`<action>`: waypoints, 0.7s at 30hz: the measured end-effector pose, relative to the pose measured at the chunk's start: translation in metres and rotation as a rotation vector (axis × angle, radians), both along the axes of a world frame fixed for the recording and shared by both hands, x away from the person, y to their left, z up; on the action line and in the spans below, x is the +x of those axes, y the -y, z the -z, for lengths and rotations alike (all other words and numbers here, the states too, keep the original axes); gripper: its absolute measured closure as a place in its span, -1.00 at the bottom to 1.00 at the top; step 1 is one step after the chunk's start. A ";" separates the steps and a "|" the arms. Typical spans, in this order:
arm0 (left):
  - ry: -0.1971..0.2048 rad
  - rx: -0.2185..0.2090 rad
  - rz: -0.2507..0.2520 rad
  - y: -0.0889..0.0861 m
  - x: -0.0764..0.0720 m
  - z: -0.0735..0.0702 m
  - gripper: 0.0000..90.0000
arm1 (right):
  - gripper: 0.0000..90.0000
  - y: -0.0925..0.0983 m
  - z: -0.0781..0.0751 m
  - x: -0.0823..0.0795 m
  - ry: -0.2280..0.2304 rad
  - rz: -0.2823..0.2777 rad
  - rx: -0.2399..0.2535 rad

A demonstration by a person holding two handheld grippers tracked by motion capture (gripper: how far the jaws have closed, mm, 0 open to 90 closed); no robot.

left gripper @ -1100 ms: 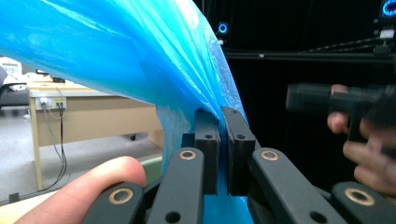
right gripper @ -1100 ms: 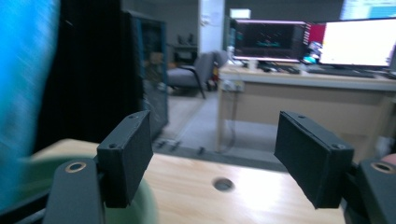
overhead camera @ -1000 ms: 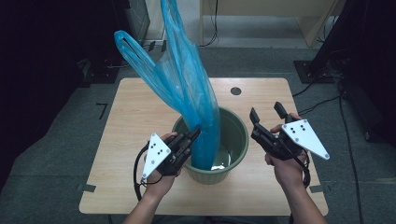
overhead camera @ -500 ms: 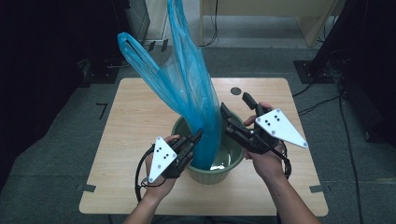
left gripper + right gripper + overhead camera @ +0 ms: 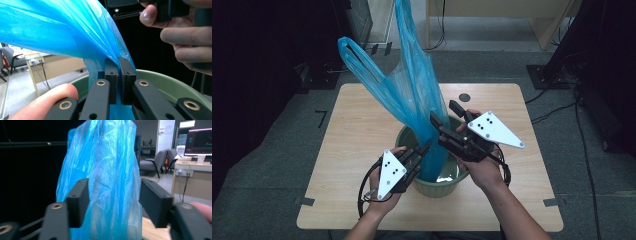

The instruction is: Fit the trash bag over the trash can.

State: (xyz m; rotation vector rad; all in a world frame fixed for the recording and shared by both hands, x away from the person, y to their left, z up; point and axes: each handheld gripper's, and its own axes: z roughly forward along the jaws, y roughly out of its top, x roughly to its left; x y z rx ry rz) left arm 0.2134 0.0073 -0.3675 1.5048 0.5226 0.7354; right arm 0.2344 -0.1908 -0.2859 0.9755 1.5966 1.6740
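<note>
A tall blue plastic bag [image 5: 412,95] stands up out of a green bin [image 5: 451,186] on the wooden table [image 5: 357,130]. My left gripper [image 5: 424,149] is at the bin's near left rim, shut on the bag's lower film. In the left gripper view the left gripper [image 5: 119,62] pinches the bag [image 5: 75,32] just above the bin's rim [image 5: 160,82]. My right gripper [image 5: 444,112] reaches in from the right over the bin. Its jaws have just been closing. In the right gripper view, the right gripper [image 5: 113,192] straddles the loose bag [image 5: 110,157], still wide apart.
A small black disc [image 5: 464,97] sits at the table's far edge. Dark equipment stands left and right of the table, and cables [image 5: 557,107] run over the floor at right. A pale wooden unit [image 5: 492,15] stands behind. The bag's upper loops [image 5: 357,55] lean left above the table.
My right gripper has moved left from beside the bin to the bag, and its jaws have narrowed around the film. The left gripper has kept its hold and place.
</note>
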 end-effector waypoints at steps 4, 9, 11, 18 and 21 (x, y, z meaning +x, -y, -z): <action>0.023 0.026 -0.003 0.002 -0.002 0.001 0.91 | 0.53 -0.001 0.002 0.001 -0.032 -0.028 0.000; 0.031 0.028 0.000 0.001 -0.002 0.002 0.91 | 1.00 0.000 0.006 0.001 -0.054 -0.054 -0.014; 0.031 0.023 -0.002 -0.001 -0.001 0.002 0.89 | 1.00 0.002 0.007 -0.001 -0.041 -0.053 -0.012; 0.011 -0.012 -0.016 -0.010 0.003 0.001 0.71 | 1.00 0.007 0.010 -0.008 0.011 -0.020 -0.017; 0.022 -0.019 -0.001 -0.013 0.004 0.001 0.41 | 1.00 0.011 0.011 -0.011 0.026 -0.005 -0.020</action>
